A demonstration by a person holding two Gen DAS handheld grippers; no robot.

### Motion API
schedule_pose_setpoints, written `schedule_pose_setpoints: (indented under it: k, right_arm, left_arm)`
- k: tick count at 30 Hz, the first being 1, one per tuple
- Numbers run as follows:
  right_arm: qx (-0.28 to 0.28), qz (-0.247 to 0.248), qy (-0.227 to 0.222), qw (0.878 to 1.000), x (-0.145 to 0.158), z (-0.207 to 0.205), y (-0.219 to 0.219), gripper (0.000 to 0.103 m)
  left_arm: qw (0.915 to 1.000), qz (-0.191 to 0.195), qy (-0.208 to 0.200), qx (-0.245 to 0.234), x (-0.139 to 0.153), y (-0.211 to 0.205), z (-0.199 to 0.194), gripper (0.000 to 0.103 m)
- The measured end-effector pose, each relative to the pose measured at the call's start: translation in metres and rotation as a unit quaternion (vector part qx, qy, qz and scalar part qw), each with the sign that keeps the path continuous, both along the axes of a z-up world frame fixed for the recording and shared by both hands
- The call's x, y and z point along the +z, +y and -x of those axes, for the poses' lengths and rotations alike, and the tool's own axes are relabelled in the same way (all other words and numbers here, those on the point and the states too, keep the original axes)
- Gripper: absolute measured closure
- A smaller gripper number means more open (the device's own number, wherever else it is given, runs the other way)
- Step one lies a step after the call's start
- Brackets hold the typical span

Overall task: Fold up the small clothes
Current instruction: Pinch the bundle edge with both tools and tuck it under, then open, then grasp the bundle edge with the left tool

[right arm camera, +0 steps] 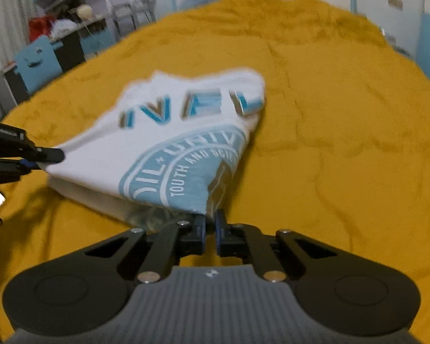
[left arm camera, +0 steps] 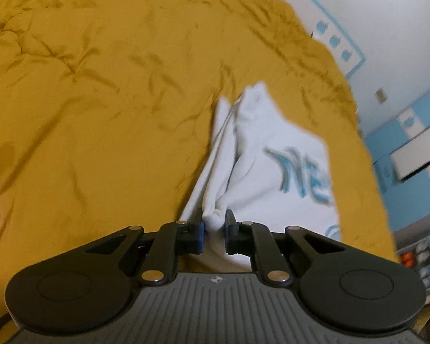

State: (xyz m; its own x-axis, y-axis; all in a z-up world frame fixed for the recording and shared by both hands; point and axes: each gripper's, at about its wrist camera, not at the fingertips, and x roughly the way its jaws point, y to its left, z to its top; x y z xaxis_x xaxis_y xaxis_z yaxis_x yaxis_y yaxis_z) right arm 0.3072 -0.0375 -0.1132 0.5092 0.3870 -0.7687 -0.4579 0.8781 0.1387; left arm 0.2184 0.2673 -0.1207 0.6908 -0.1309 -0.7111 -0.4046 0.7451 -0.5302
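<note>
The yellow bedspread (right arm camera: 329, 143) lies open around the white shirt (right arm camera: 163, 149); blurred furniture (right arm camera: 37, 60) seemingly borders its edge.

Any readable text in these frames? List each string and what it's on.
"OUTH AND SCIE", partial, seen upside down in the blue round seal on the white T-shirt.
Seal's outer ring: large letters, too blurred and folded to read.
Big blue block letters across the shirt, above the seal: motion-blurred in both views, not readable.
Small logo mark on the right gripper body: a symbol, no letters.
Wall posters: too blurred.
</note>
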Motion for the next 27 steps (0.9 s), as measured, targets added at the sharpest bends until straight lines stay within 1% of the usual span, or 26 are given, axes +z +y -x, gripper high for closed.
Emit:
schedule_pose_setpoints:
  k: [2,4,8,11,12,14,17,19,20,21,24,25,27]
  right_arm:
    - [-0.011,-0.006,0.029,1.0,-0.015,-0.001,-0.005,0.103]
    - [-0.013,-0.008,0.037,0.999,-0.018,0.002,-0.008,0.103]
    - [-0.01,0.003,0.043,0.999,-0.023,0.004,-0.013,0.103]
    - [-0.029,-0.022,0.065,0.997,-0.032,-0.002,-0.029,0.103]
    - [-0.03,-0.025,0.067,0.997,-0.031,-0.003,-0.031,0.103]
    - [-0.029,-0.025,0.065,0.997,-0.028,-0.002,-0.032,0.103]
    - [-0.033,-0.041,0.072,0.996,-0.023,0.0,-0.04,0.103]
    - [-0.035,-0.05,0.071,0.996,-0.018,0.001,-0.044,0.103]
    - [-0.037,-0.054,0.068,0.996,-0.014,0.003,-0.045,0.103]
    - [-0.038,-0.055,0.062,0.996,-0.009,0.004,-0.046,0.1]
    - [-0.048,-0.06,0.044,0.996,0.004,0.003,-0.053,0.092]
    - [-0.052,-0.062,0.039,0.996,0.008,0.001,-0.055,0.09]
    - [-0.057,-0.067,0.031,0.996,0.015,-0.004,-0.056,0.09]
  left_arm:
    - [0.9998,-0.018,0.008,-0.004,-0.009,-0.005,0.001,0.089]
    - [0.9996,-0.024,0.012,-0.004,-0.014,-0.006,0.001,0.089]
    - [0.9993,-0.022,0.031,-0.001,-0.017,-0.006,-0.002,0.087]
    - [0.999,-0.023,0.038,0.001,-0.012,-0.007,0.002,0.083]
    - [0.9989,-0.024,0.04,0.001,-0.01,-0.011,-0.001,0.082]
    - [0.9987,-0.024,0.045,0.002,-0.008,-0.014,0.007,0.082]
    - [0.9978,-0.027,0.06,0.001,-0.003,-0.019,0.014,0.082]
    - [0.9961,-0.032,0.083,0.0,0.002,-0.019,0.018,0.081]
    - [0.9956,-0.036,0.086,-0.002,0.006,-0.019,0.021,0.082]
    - [0.9959,-0.039,0.081,-0.006,0.012,-0.019,0.025,0.082]
    - [0.9973,-0.052,0.049,-0.012,0.033,-0.016,0.033,0.081]
    - [0.9977,-0.057,0.036,-0.013,0.04,-0.015,0.033,0.081]
    - [0.9981,-0.06,0.004,-0.016,0.052,-0.012,0.027,0.079]
